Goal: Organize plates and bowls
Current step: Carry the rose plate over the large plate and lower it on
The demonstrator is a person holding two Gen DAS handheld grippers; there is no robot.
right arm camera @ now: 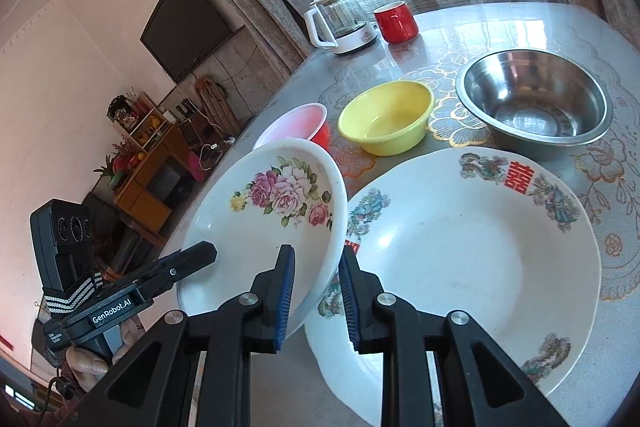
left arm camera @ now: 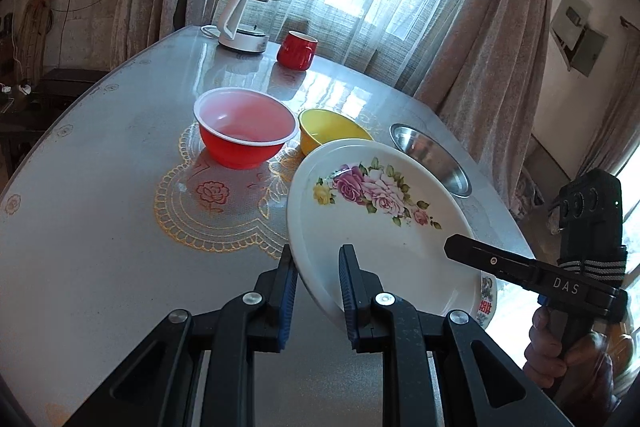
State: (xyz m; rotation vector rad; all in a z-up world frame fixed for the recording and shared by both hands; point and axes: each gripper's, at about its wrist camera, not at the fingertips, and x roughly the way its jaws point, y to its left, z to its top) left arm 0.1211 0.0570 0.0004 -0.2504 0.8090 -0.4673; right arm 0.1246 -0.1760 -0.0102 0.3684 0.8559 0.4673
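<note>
The rose-patterned plate (right arm camera: 276,227) hangs tilted above the table (left arm camera: 100,187), its far edge over the larger phoenix plate (right arm camera: 472,259), both grippers straddling its rim. The left gripper (left arm camera: 318,291) has its pads either side of the near edge; the right gripper (right arm camera: 316,295) likewise — neither pair visibly pressed shut, so whether they clamp cannot be told. Glazed ceramic, it looks stiff, slick, fairly heavy and chippable — best gripped well onto the rim and lowered flat into the larger plate.
</note>
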